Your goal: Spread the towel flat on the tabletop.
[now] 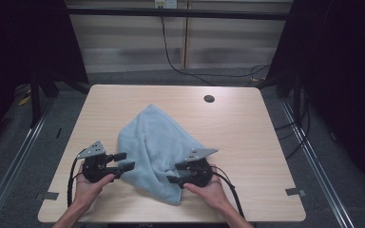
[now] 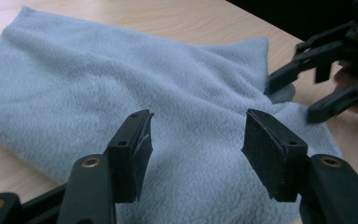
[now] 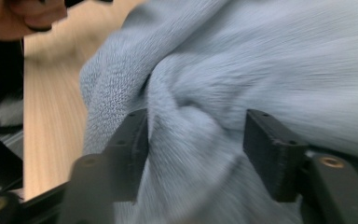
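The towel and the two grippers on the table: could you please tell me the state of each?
Towel: crumpled, loosely folded, lying on the table.
Left gripper: open, fingers beside the towel's edge, holding nothing.
Right gripper: open, a bunched fold of towel between its fingers.

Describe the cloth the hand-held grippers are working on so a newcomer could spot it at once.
Start at the light wooden table with a round dark hole near its far edge. Near the middle, running toward the near edge, lies a pale blue fleecy towel, rumpled and roughly triangular. It is the one soft thing there, flanked by the left hand-held gripper and right hand-held gripper.
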Demonstrator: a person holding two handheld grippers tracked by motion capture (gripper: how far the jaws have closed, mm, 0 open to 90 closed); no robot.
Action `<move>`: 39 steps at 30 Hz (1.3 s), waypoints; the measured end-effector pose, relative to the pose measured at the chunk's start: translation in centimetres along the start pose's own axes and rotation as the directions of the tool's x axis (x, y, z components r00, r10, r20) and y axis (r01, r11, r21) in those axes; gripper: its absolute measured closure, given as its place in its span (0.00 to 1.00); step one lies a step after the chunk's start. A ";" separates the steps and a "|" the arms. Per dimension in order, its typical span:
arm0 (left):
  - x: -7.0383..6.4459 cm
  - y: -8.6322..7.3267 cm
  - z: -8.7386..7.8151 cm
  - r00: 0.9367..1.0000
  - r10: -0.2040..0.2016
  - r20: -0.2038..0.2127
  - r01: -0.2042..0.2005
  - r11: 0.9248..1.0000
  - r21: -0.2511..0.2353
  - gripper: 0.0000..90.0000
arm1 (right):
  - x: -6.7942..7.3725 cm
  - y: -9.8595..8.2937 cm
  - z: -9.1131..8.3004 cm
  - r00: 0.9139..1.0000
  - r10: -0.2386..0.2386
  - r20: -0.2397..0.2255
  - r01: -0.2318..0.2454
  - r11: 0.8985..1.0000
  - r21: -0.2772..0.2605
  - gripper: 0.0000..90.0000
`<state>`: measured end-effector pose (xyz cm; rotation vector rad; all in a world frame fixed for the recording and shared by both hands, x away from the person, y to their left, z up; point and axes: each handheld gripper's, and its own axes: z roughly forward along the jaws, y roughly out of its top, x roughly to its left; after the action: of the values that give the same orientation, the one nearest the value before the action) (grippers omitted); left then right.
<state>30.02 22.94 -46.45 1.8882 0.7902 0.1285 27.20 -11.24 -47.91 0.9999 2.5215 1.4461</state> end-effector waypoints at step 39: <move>-3.9 1.5 9.9 0.973 0.182 0.139 -0.207 0.959 0.195 0.71 | -4.5 0.9 -1.4 0.994 0.054 0.100 -0.044 0.995 -0.093 0.95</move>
<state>31.94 12.61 -48.74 2.1502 0.5509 0.0550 30.67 -14.52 -47.52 1.0983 2.3537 1.4677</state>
